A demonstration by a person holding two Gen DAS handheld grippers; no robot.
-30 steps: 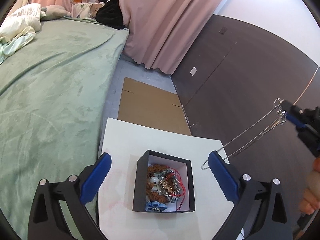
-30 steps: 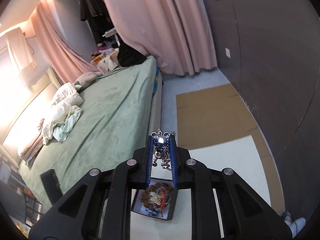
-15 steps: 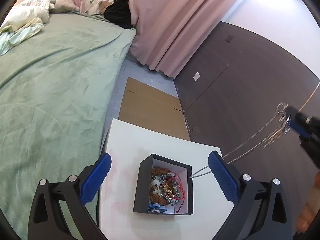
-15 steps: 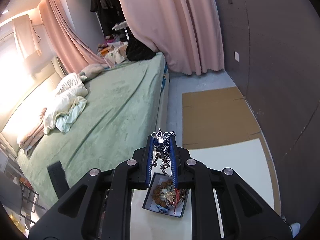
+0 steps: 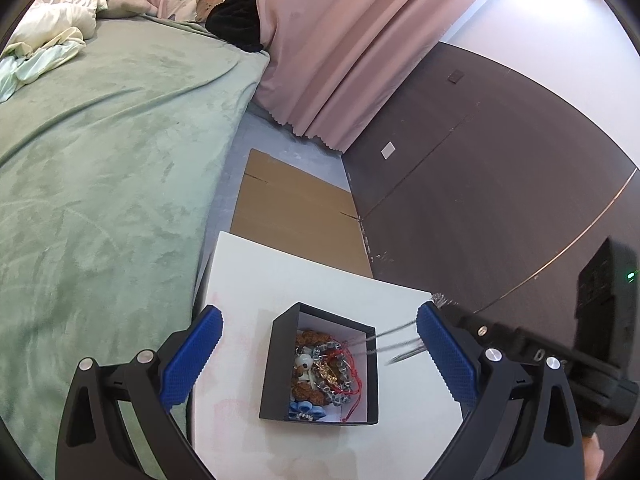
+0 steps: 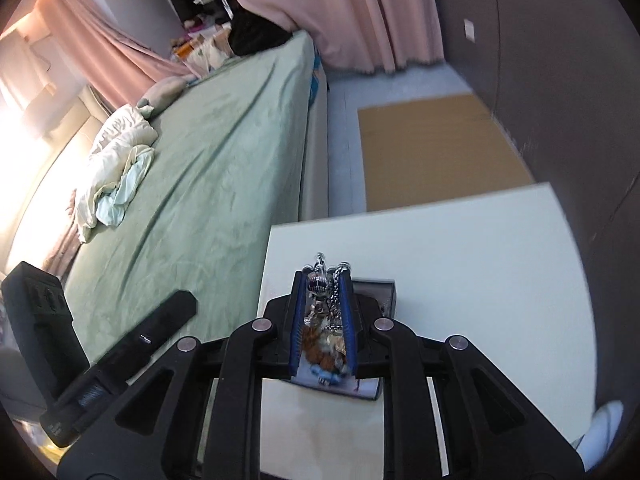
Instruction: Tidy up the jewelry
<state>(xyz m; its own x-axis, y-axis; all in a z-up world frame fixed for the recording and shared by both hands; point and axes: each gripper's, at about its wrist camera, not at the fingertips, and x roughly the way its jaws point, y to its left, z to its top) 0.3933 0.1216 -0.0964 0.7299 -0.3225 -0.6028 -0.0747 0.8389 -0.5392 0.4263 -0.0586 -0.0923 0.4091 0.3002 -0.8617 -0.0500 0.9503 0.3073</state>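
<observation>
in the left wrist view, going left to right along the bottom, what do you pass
green bedspread → left claw's blue left pad → black jewelry box → silver chain stretched toward the box → left claw's blue right pad → right claw's black body

A wide bed under a sage-green velvety cover fills the left side of the room, with crumpled pale bedding heaped near its head. Beyond the bed's foot hang pink curtains, and a dark brown panelled wall runs opposite the bed. On the grey floor between bed and wall lies flattened brown cardboard; strong light glares by the bed's head.
</observation>
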